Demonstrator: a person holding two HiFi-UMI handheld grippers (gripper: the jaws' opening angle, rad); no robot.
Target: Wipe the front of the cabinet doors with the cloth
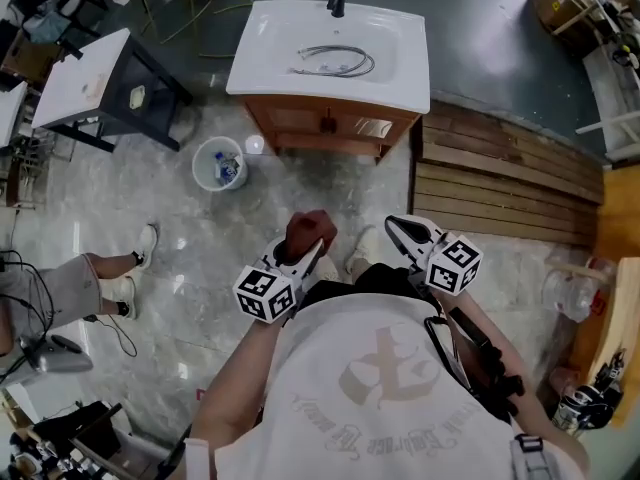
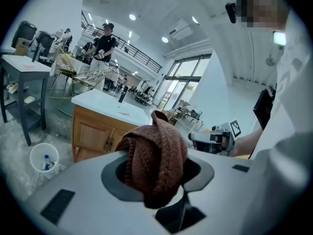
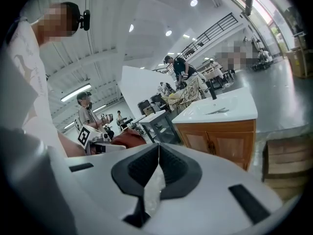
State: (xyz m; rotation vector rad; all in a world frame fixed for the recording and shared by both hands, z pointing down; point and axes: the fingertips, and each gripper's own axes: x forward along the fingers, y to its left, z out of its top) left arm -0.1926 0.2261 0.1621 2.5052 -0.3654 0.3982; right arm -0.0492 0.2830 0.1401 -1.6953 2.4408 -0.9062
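Left of the cabinet (image 1: 292, 120), a bin (image 1: 218, 163); well short of the cabinet doors (image 2: 95, 137), left gripper (image 1: 310, 250) clamped on a bunched brown cloth (image 1: 308, 230); equally short of the cabinet, right gripper (image 1: 396, 224) closed on nothing; right of the cabinet, wooden planks (image 1: 510, 178).

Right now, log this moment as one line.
left gripper: shut on cloth | right gripper: shut, empty | cabinet doors: ahead, not yet touched
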